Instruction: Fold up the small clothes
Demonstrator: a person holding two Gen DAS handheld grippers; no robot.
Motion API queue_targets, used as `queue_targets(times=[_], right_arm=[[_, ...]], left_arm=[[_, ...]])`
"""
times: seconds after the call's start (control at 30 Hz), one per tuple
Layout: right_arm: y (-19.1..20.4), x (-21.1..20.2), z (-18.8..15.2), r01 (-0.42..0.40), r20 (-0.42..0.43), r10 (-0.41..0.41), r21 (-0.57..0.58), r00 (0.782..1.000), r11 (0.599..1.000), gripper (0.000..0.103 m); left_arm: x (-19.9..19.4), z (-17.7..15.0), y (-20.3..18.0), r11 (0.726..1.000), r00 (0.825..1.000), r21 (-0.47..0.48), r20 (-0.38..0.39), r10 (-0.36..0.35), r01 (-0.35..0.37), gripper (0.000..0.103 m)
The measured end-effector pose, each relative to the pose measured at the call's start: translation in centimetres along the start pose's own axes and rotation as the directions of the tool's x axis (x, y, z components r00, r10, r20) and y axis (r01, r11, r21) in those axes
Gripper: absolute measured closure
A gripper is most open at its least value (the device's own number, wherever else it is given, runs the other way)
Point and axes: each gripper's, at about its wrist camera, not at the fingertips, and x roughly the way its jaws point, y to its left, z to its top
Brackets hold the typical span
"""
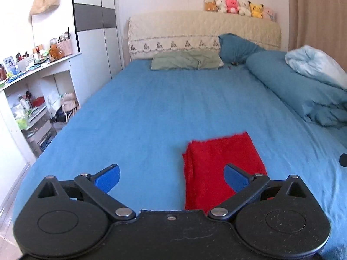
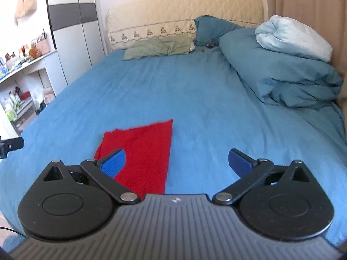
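Observation:
A small red cloth (image 1: 219, 162) lies folded into a flat strip on the blue bed sheet (image 1: 151, 112), near the bed's front edge. My left gripper (image 1: 172, 178) is open and empty, held above the sheet with the cloth under its right finger. In the right wrist view the same red cloth (image 2: 145, 151) lies under the left finger of my right gripper (image 2: 176, 164), which is open and empty. The tip of the left gripper (image 2: 13, 144) shows at the left edge of that view.
A rolled blue duvet (image 2: 282, 69) with a pale blue blanket (image 2: 295, 36) on top lies along the bed's right side. A green pillow (image 1: 186, 60) and a blue pillow (image 1: 236, 45) rest at the headboard with plush toys (image 1: 238, 7). Cluttered shelves (image 1: 32, 99) stand left.

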Motion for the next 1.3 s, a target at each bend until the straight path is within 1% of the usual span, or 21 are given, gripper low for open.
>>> queue_targets(times=[0.07, 0.17, 0.27, 0.4, 0.5, 0.67, 0.77, 1.3], right_arm=[[0.4, -1.6, -1.3, 0.016, -0.029, -0.016, -0.011, 0.999, 1.000, 0.000], [1.1, -3.4, -3.5, 0.048, -0.052, -0.049, -0.025, 0.997, 0.999, 0.000], [1.8, -4.7, -5.8, 0.064, -0.068, -0.066, -0.034, 0.995, 0.997, 0.000], [2.6, -5.1, -8.0, 0.062, -0.105, -0.067, -0.052, 0.992, 0.997, 0.000], [3.0, -5.0, -8.9, 0.063, -0.122, -0.070, -0.058, 0.990, 0.996, 0.000], [3.0, -5.2, -9.0, 0.065, -0.120, -0.070, -0.042, 0.990, 0.997, 0.000], [2.9, -5.1, -8.8, 0.069, -0.119, -0.073, -0.041, 0.990, 0.997, 0.000], [2.6, -4.6, -8.7, 0.071, -0.130, -0.075, -0.035, 0.989, 0.997, 0.000]], left_arm=[[-1.2, -1.2, -0.7, 1.000, 1.000, 0.014, 0.001, 0.010, -0.010, 0.000], [-2.5, -3.4, -1.4, 0.999, 0.999, 0.017, -0.015, 0.031, -0.031, 0.000], [-3.4, -5.4, -1.6, 1.000, 0.999, 0.005, -0.029, 0.020, -0.020, 0.000], [-4.1, -6.9, -2.1, 1.000, 0.999, 0.006, -0.040, -0.014, 0.014, 0.000], [-4.4, -7.4, -2.6, 0.999, 0.999, 0.035, -0.035, -0.006, 0.008, 0.000], [-4.6, -7.6, -3.0, 0.999, 1.000, 0.034, -0.019, -0.005, 0.005, 0.000], [-4.6, -7.7, -3.1, 0.999, 1.000, 0.050, -0.014, -0.001, 0.002, 0.000], [-4.3, -7.9, -2.9, 0.999, 1.000, 0.043, -0.018, -0.011, 0.011, 0.000]])
